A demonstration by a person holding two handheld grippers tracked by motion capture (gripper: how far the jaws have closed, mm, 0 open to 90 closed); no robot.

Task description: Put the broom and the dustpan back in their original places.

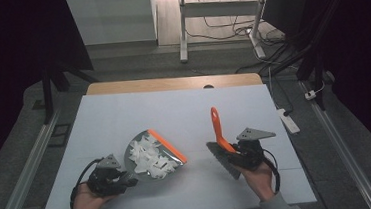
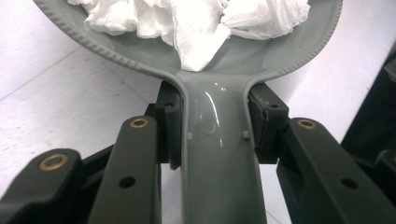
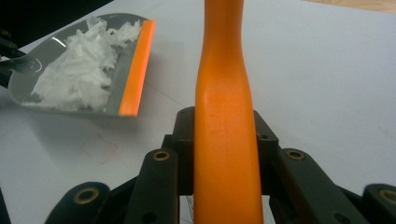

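Observation:
A grey dustpan [image 1: 137,147] with an orange front lip lies on the white table, holding a heap of torn white paper [image 1: 151,160]. My left gripper [image 1: 124,178] is shut on the dustpan's grey handle [image 2: 217,154], with the paper [image 2: 196,28] piled just beyond the jaws. My right gripper [image 1: 238,152] is shut on the orange handle [image 3: 224,121] of a brush [image 1: 218,127]; its grey bristle head [image 1: 224,159] rests near the hand. The dustpan [image 3: 28,86] shows at the upper left of the right gripper view, apart from the brush.
The white table [image 1: 174,115] has a wooden strip along its far edge. A white power strip [image 1: 289,120] lies on the floor at the right. Desk legs and cables stand beyond the table. Metal rails run along both sides.

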